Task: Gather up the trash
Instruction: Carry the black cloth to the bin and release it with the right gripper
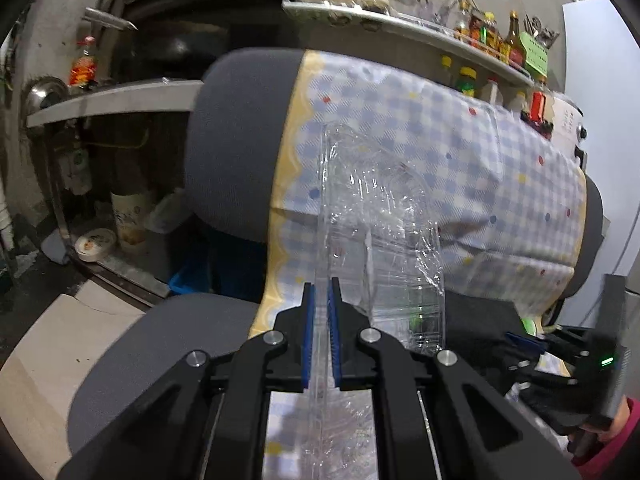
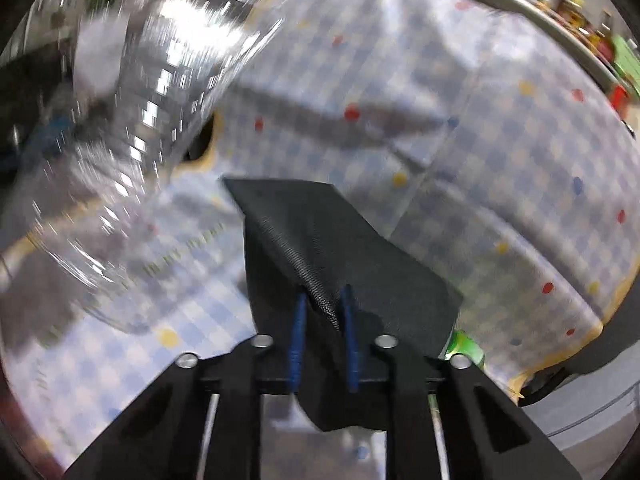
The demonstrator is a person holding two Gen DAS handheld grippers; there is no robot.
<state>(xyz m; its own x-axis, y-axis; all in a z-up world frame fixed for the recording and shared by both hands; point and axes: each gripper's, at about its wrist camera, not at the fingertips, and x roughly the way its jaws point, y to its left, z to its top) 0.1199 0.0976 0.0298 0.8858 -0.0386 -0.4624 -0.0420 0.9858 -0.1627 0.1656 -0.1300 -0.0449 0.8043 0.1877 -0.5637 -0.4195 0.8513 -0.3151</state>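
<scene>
Holding two trash pieces: my left gripper (image 1: 321,308) clamped on clear plastic container (image 1: 380,232), right gripper (image 2: 323,320) pinching black piece (image 2: 340,248). No bin visible; disposal remains.

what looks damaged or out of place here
The clear plastic container pinched in the left tool is crumpled and creased, so it reads as trash. A checked cloth is draped loosely over the grey chair, rumpled. The right tool grips a black sheet.

Motion blur smears the clear plastic container (image 2: 132,128) in the right wrist view; the shelf's bottle labels (image 1: 492,36) are unreadable.
</scene>
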